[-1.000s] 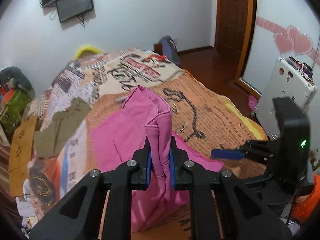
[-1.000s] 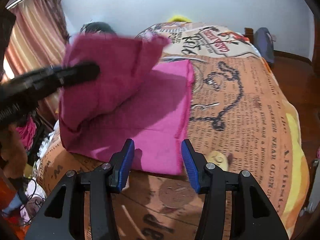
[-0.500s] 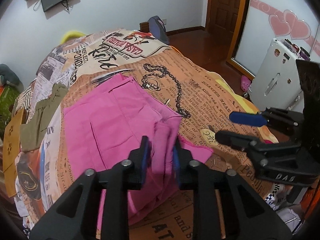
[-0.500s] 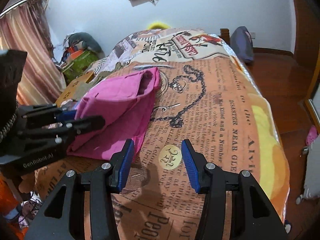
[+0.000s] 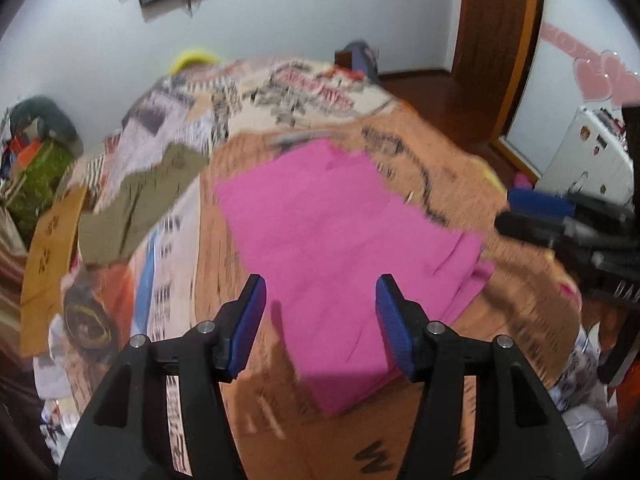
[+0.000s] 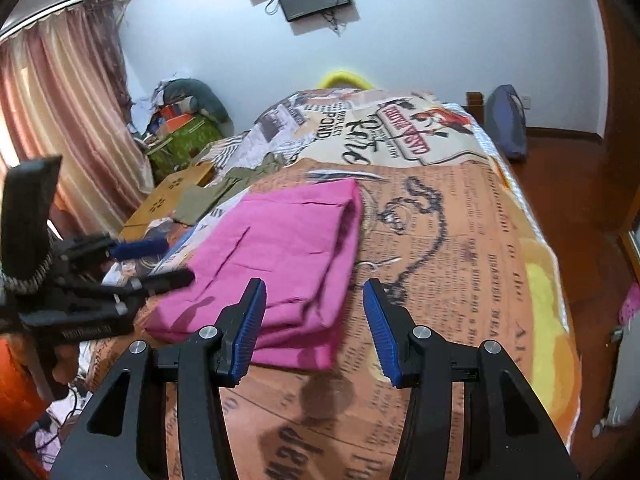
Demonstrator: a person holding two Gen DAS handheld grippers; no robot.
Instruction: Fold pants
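Pink pants (image 5: 336, 232) lie folded flat on the printed bedspread (image 5: 500, 352), also seen as a thick folded stack of pink pants (image 6: 280, 248) in the right wrist view. My left gripper (image 5: 320, 320) hovers over the pants' near edge, jaws opening, nothing between the blue pads. It shows again as my left gripper (image 6: 156, 264) at the left of the right wrist view, beside the stack. My right gripper (image 6: 314, 326) stands open above the pants' near right corner, holding nothing. In the left wrist view my right gripper (image 5: 532, 212) sits at the right edge.
An olive garment (image 5: 140, 204) and a tan cardboard box (image 5: 48, 256) lie left of the pants. Cluttered bags (image 6: 184, 128) pile by the curtain (image 6: 60, 120). A white appliance (image 5: 592, 160) stands right of the bed, with a wooden door (image 5: 496, 20) beyond.
The left gripper let go of the pink fold, which dropped flat onto the pants, and its jaws spread apart. The right gripper stayed open and rose a little.
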